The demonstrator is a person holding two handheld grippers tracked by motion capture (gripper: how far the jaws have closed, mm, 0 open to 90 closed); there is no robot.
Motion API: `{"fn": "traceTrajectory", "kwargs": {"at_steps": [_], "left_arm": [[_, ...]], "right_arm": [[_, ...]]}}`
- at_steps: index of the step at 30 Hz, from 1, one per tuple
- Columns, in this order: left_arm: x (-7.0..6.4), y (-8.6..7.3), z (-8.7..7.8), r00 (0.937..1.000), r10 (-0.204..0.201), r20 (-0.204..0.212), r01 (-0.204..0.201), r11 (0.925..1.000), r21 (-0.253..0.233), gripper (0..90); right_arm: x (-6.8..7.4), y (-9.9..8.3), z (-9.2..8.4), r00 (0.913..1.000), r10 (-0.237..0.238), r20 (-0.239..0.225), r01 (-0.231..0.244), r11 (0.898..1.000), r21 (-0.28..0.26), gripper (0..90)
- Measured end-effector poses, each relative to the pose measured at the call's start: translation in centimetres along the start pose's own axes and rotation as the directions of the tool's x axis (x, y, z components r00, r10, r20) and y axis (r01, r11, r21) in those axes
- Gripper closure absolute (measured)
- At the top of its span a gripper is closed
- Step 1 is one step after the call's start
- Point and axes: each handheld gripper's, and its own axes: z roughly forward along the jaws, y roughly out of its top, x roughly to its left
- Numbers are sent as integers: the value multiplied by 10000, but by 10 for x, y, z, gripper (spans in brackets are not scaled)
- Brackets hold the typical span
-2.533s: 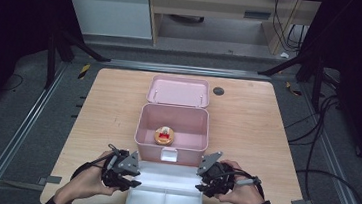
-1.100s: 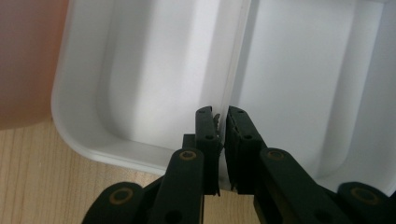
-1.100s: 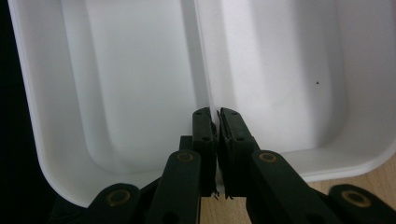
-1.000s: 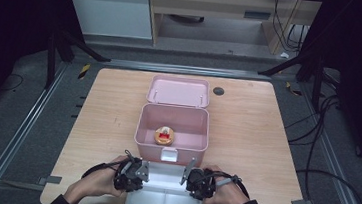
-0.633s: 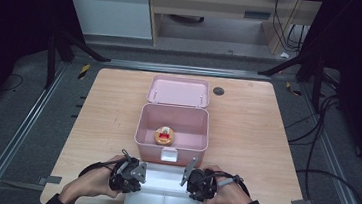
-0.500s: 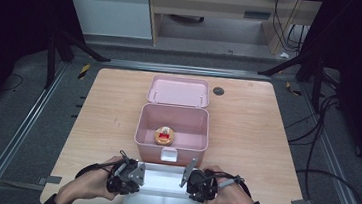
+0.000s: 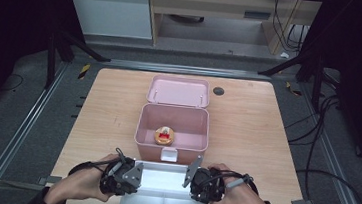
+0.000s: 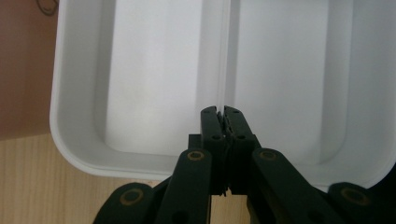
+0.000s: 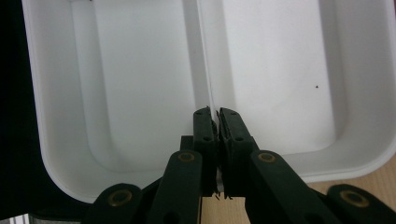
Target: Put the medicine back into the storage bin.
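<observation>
- The white divided tray [image 7: 162, 195] sits at the near edge of the table [image 7: 246, 133], right in front of the person, with its long axis running left to right and its centre divider running near to far.
- Both grippers grip that tray: in the left gripper view the left gripper [image 8: 223, 114] is clenched on the thin divider wall, and in the right gripper view the right gripper [image 9: 213, 116] is clenched on the same wall. Each pair of jaws stands all but closed, with only the wall between the pads.
- In the high view the left gripper [image 7: 121, 176] stands at the tray's left end and the right gripper [image 7: 203, 184] at its right end, so the load is shared evenly and neither hand is nearer.
- The open pink box [image 7: 172, 134] lies just beyond the tray, directly on the far side, with its own long axis also left to right; tray and box are already parallel.
- A small orange toy [image 7: 164, 136] lies on the box floor, near its front wall.
- The pink lid [image 7: 178, 91] lies flat farther back, touching or just beside the box.
- My judgement: the coming move is straight away from the person and then down, keeping the tray level.
</observation>
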Motion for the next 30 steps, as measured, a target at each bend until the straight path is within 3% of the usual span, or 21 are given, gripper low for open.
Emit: {"fn": "traceTrajectory", "kwargs": {"at_steps": [10, 18, 24, 30], "left_arm": [[13, 13, -32, 9994, 206, -269, -210, 9997, -155, 886], [41, 19, -53, 9985, 243, -501, -253, 9995, -189, 889], [62, 22, -68, 9984, 232, -525, -259, 9983, -520, 891], [83, 28, -77, 9974, 411, -586, -433, 9984, -355, 893]], "right_arm": [[-10, 7, -34, 9997, -70, 224, 75, 9997, -212, 864], [-35, 18, -56, 9978, -134, 655, 161, 9990, -408, 861], [-51, 22, -73, 9948, -137, 1007, 202, 9978, -638, 858], [-70, 27, -84, 9932, -174, 1154, 266, 9965, -790, 859]]}}
